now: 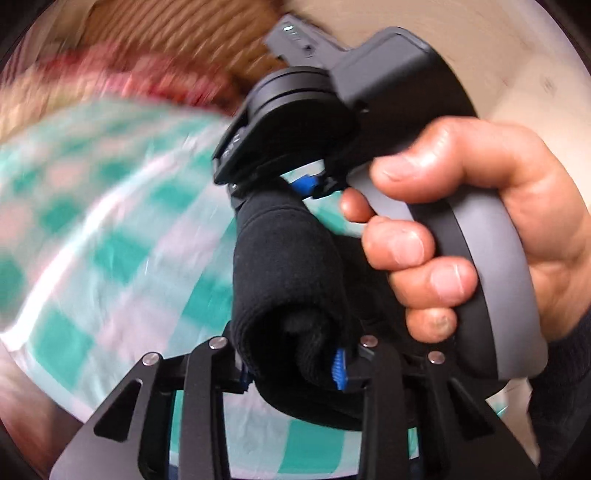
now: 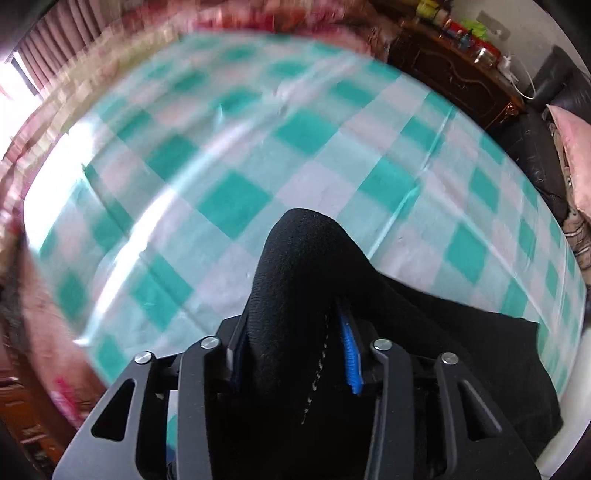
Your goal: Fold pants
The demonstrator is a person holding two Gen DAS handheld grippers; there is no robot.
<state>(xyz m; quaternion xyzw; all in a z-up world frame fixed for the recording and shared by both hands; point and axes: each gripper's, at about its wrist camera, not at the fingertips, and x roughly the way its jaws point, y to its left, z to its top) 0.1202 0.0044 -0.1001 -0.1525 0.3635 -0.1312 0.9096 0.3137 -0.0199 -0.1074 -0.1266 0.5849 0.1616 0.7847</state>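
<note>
The black pants [image 1: 288, 266] are bunched into a thick fold above a green-and-white checked cloth [image 1: 110, 240]. My left gripper [image 1: 291, 369] is shut on the near end of that fold, its blue pads pressing the fabric from both sides. A person's hand [image 1: 461, 229] holds my right gripper [image 1: 310, 184] just beyond, nose down onto the far end of the same fold. In the right wrist view my right gripper [image 2: 293, 350] is shut on a raised hump of the pants [image 2: 303, 258]. The rest of the garment trails off to the right over the checked cloth [image 2: 258, 147].
The checked cloth covers a wide flat surface with a pink-red patterned edge [image 2: 258, 22]. A dark wooden cabinet [image 2: 461, 74] with small items on top stands at the back right, beside a dark sofa with a pink cushion [image 2: 569, 140]. Curtains [image 2: 55, 48] hang at the left.
</note>
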